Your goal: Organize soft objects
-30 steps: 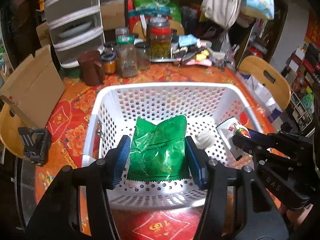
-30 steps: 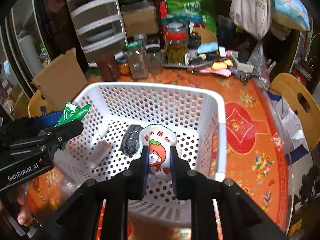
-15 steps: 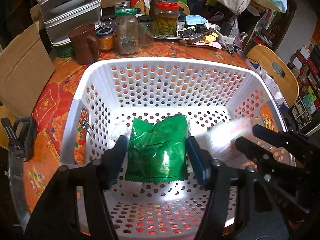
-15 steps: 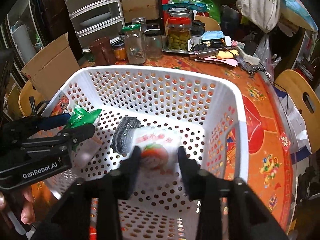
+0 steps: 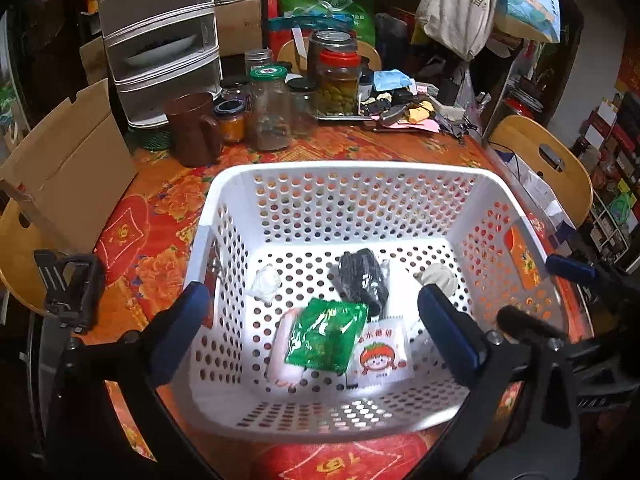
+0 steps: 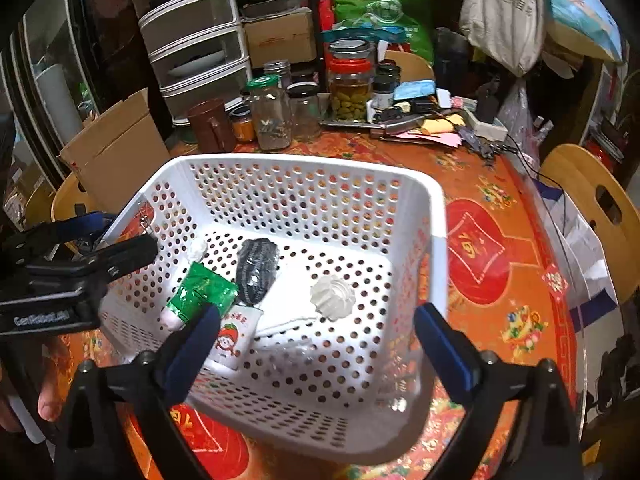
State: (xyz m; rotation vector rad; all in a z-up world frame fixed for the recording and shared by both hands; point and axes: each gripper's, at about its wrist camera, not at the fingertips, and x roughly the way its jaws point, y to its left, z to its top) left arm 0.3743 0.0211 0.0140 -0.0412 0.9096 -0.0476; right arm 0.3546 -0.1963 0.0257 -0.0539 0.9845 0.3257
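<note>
- Left tongs (image 5: 312,326), which had gripped the green packet (image 5: 326,340) a second earlier, stood wide apart and empty above the basket (image 5: 348,170).
- That packet lay on the basket floor, partly over a pink-white pack (image 5: 286,354) and touching the tomato sachet (image 5: 382,354).
- Right tongs (image 6: 316,338) had likewise spread and dropped the sachet, so both soft items looked stowed.

pink pack (image 5: 289,354) half under green packet (image 5: 326,338) | jar labels unreadable (tiny)
</note>
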